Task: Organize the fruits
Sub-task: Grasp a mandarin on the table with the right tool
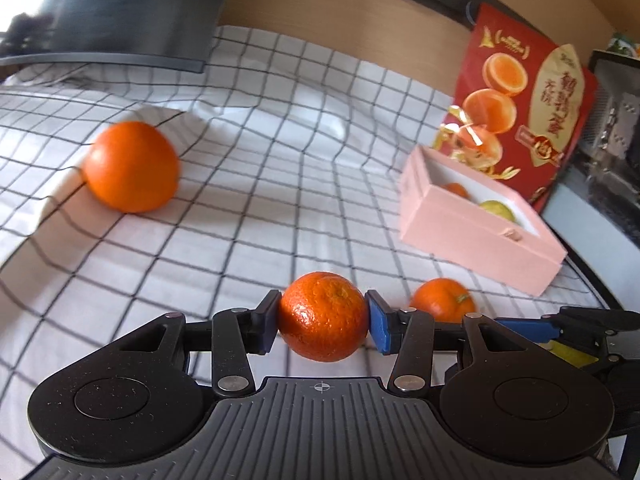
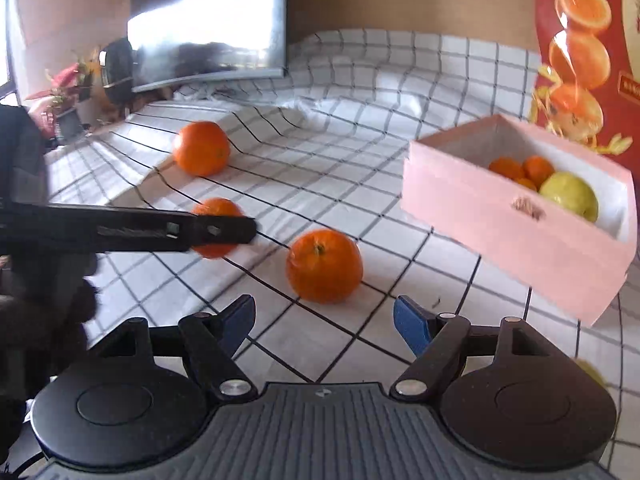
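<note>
1. My left gripper [image 1: 323, 318] is clamped on a small dimpled orange mandarin [image 1: 323, 316]; the right gripper [image 2: 324, 320] hangs released.
2. The open pink rectangular box [image 2: 480, 216] already holds several fruits.
3. I count three loose on the checked cloth [image 2: 360, 120], including the stemmed mandarin [image 2: 324, 266].

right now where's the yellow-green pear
The yellow-green pear lies inside the pink box at the right of the right wrist view, at its near end, next to small oranges deeper in the same box.
</note>
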A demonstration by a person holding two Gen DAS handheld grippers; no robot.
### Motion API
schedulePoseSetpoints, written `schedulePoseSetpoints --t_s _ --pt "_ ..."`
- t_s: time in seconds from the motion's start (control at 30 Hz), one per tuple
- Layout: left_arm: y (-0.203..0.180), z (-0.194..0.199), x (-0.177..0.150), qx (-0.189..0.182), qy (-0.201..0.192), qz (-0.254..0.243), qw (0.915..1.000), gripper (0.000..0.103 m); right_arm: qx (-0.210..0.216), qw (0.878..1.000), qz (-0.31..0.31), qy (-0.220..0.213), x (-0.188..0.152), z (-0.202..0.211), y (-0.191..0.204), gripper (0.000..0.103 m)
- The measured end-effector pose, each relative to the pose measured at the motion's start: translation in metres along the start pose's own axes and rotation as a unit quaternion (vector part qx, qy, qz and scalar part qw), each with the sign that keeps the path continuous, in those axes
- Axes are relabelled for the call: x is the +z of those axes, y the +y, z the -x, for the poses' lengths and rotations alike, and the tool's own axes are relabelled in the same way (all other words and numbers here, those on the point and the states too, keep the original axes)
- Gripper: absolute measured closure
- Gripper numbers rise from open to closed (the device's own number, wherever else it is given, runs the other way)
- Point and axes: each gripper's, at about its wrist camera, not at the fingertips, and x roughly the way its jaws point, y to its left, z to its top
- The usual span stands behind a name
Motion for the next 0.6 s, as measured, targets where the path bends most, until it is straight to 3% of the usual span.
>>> schedulePoseSetpoints --t_s 0.17,0.47,0.6 --pt "0.009 0.002 -0.004 -0.008 0.013 0.015 0.9998 0.052 0.0 1.0 0.012 0.015 -0.002 -0.007 0.002 0.026" --pt "0.0 -0.001 -0.008 -0.014 0.01 -0.016 0.9997 0.052 -0.027 1.0 0.013 0.007 0.017 -0.026 -0.003 0.028" --pt "0.006 0.0 -0.006 -0.026 0.013 -0.001 0.9996 0.052 -0.003 1.0 0.02 0.014 0.018 -0.029 0.002 0.051"
